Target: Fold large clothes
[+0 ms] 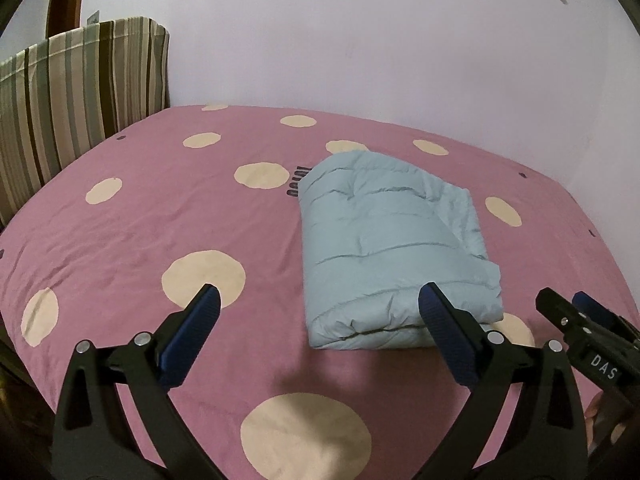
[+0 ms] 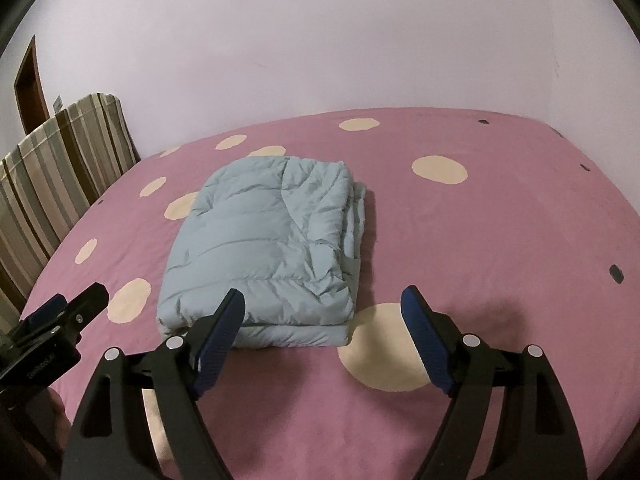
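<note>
A light blue padded jacket (image 1: 384, 240) lies folded into a compact rectangle on the pink bed cover (image 1: 140, 220); it also shows in the right wrist view (image 2: 264, 248). My left gripper (image 1: 320, 300) is open and empty, held just in front of the bundle's near edge, with the right finger overlapping that edge in view. My right gripper (image 2: 324, 304) is open and empty, in front of the bundle's near right corner. The right gripper shows at the left view's right edge (image 1: 576, 312); the left gripper shows at the right view's left edge (image 2: 76, 304).
The pink cover (image 2: 500, 240) has cream dots and spans the whole bed. A striped cushion or headboard (image 1: 72, 112) stands at the left; it also shows in the right wrist view (image 2: 60, 168). A pale wall (image 1: 360, 40) runs behind the bed.
</note>
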### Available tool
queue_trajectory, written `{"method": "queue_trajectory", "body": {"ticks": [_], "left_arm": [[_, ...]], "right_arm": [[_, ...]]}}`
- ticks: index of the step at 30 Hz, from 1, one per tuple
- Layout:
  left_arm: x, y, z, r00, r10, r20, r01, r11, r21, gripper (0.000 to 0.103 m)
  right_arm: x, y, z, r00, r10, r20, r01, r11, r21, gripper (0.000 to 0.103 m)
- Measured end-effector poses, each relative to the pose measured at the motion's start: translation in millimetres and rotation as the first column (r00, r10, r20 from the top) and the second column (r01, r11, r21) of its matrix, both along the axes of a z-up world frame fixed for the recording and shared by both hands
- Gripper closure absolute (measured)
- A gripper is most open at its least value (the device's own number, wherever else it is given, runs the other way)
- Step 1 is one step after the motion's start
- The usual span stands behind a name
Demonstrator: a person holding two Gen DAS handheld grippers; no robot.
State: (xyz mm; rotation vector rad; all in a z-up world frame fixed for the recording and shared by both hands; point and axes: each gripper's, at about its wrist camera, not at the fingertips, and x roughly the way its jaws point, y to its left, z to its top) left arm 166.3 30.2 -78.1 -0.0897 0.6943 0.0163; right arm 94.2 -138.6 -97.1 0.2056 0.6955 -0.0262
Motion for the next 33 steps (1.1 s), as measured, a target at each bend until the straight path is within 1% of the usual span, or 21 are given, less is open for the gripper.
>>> {"method": "queue_trajectory", "body": {"ticks": [12,33], "left_arm": [[-12.9,0.8,9.5,1.000,0.000,0.027,0.000,1.000,-0.001,0.004],[-21.2,3.4,13.5,0.999,0.009,0.038,-0.009,1.000,-0.001,0.004]], "right_arm": [[-10.6,10.4,6.4,1.000,0.012,0.021,-0.012,1.000,-0.004,0.024],[-15.0,11.4,8.1,0.999,0.013,0.035,-0.012,1.000,-0.002,0.024]]}}
